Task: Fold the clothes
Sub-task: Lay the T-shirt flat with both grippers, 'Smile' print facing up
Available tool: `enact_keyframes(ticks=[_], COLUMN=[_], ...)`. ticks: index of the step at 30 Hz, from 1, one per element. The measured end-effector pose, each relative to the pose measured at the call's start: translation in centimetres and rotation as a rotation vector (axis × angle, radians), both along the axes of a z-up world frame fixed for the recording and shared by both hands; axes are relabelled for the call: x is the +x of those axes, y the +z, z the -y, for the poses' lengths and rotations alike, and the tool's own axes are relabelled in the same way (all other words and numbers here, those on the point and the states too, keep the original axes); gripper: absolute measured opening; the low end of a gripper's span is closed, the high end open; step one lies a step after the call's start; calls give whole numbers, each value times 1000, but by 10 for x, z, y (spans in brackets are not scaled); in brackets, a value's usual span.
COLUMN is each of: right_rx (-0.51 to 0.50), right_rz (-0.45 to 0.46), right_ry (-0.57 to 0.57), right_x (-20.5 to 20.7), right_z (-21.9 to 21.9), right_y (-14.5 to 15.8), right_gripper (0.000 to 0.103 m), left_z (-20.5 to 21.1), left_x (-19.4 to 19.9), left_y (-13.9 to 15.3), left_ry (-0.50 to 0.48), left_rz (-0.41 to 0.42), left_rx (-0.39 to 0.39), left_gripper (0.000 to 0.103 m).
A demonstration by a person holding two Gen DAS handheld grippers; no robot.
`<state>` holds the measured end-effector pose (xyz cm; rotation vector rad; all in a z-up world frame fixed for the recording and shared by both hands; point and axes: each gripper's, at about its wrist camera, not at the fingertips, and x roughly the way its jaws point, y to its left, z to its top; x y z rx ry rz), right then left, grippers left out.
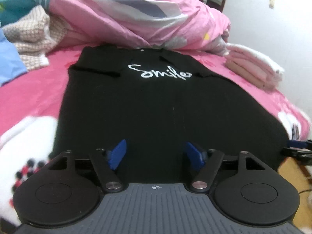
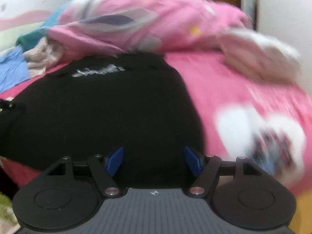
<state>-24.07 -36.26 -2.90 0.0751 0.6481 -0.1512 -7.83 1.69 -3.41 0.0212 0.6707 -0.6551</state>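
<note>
While the black T-shirt lies flat on the pink bed with both sleeves already folded in, the left gripper and right gripper — fingers apart, holding nothing — should pinch its near hem at both corners evenly.

The black T-shirt is matt, smooth cloth with white print. The bed sheet is soft pink fabric. The quilt at the far side is thin, creased cotton. The knit garment, far left, looks coarse. Left tool: matt black plastic, blue rubbery pads.
</note>
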Motion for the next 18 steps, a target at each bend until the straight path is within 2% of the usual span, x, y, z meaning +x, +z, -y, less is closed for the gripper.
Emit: enact_keyframes(ticks=[2, 5, 8, 10, 13, 16, 18], right_rx=[21, 62, 130, 164, 171, 156, 149], right_rz=[-49, -7, 121, 184, 202, 161, 137], right_ry=[-70, -132, -134, -103, -42, -14, -7], right_x=[-22, -39, -38, -24, 9, 42, 58], right_z=[9, 15, 14, 9, -7, -21, -33], right_y=[-1, 10, 29, 38, 41, 41, 39], right_gripper=[72, 72, 74, 78, 84, 89, 90], left_z=[1, 4, 12, 18, 20, 17, 16], left_x=[-10, -16, -19, -20, -13, -3, 0], left_y=[4, 13, 18, 19, 17, 10, 5], left_ry=[-13, -42, -42, -20, 52, 136, 159], left_rz=[14, 19, 49, 70, 59, 0, -21], left_rx=[24, 19, 11, 13, 6, -6, 4], left_gripper=[83, 95, 100, 102, 102, 103, 103])
